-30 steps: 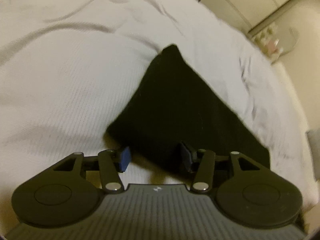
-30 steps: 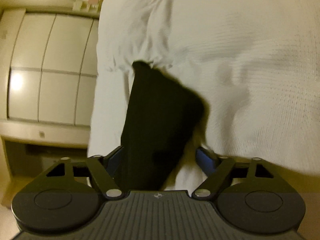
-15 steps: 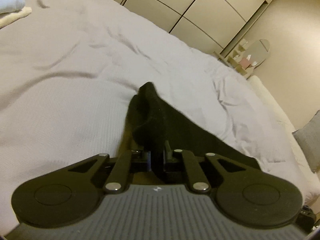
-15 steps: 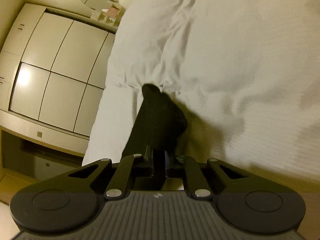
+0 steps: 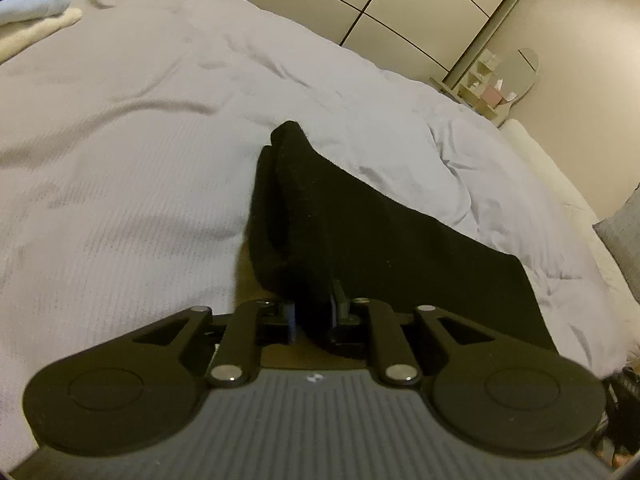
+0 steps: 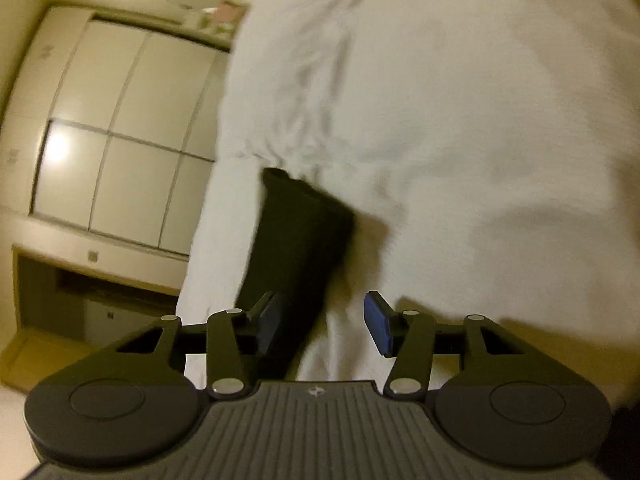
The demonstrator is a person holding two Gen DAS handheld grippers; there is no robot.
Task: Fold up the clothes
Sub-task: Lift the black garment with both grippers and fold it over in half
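A black garment (image 5: 360, 232) lies on the white bed cover (image 5: 140, 140), with one edge raised and doubled over into a fold. My left gripper (image 5: 312, 316) pinches that raised edge; its jaws are opening slightly, and the cloth is still pressed between the pads. In the right wrist view, blurred by motion, the black garment (image 6: 300, 232) runs away from me near the bed's left edge. My right gripper (image 6: 323, 308) has its jaws opening, blue pads apart. The cloth lies beside the left finger (image 6: 270, 316) and is not gripped.
A stack of folded clothes (image 5: 32, 8), green on light blue on cream, sits at the bed's far left corner. Wardrobe doors (image 5: 360, 4) stand beyond the bed, with a small shelf and mirror (image 5: 516, 76) beside them. A grey pillow (image 5: 624, 236) lies at the right.
Both grippers shut on the garment's near edge and lifted it into a fold. The right one has since opened and let go. The left one still grips and has carried the cloth across.
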